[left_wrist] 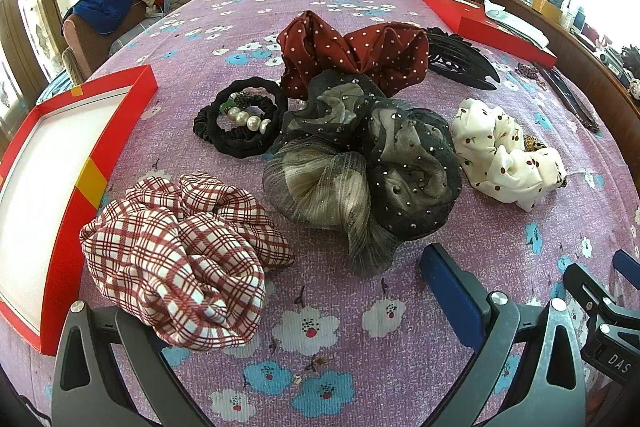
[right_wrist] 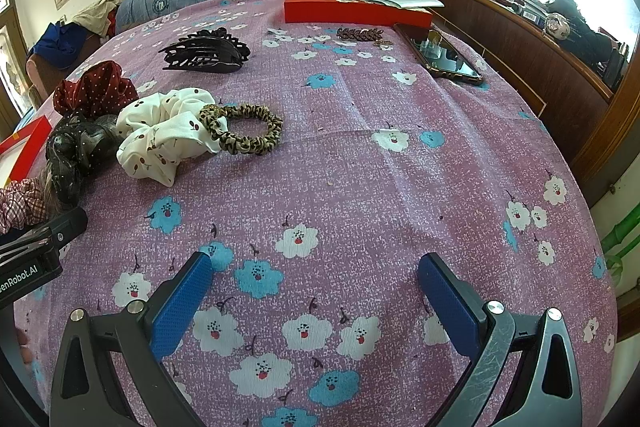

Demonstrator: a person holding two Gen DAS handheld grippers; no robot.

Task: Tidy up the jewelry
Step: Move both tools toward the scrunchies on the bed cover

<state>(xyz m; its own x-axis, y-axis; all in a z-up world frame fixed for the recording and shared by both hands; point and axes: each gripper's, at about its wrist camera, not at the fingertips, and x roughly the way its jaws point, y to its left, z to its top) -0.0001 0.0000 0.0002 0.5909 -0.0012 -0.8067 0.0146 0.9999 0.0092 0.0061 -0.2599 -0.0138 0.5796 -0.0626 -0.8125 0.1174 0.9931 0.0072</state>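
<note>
Hair accessories lie on a purple flowered bedspread. In the left wrist view a red plaid scrunchie [left_wrist: 180, 255] covers my left gripper's [left_wrist: 304, 291] left finger; the jaws stand wide apart. Beyond lie a grey-black mesh scrunchie [left_wrist: 360, 163], a dark red dotted scrunchie [left_wrist: 352, 55], black hair ties with pearls [left_wrist: 244, 119], a white cherry scrunchie [left_wrist: 508, 151] and a black claw clip [left_wrist: 460, 59]. An open red box [left_wrist: 60, 163] sits at the left. My right gripper [right_wrist: 316, 279] is open and empty above bare bedspread. A leopard scrunchie [right_wrist: 244, 133] lies ahead of it.
A closed red box [right_wrist: 356, 11] with papers on it lies at the far side. A phone [right_wrist: 440, 55] and a brown leaf clip [right_wrist: 360, 35] lie near the wooden bed frame [right_wrist: 560, 75] on the right. Pillows and cardboard boxes line the back wall.
</note>
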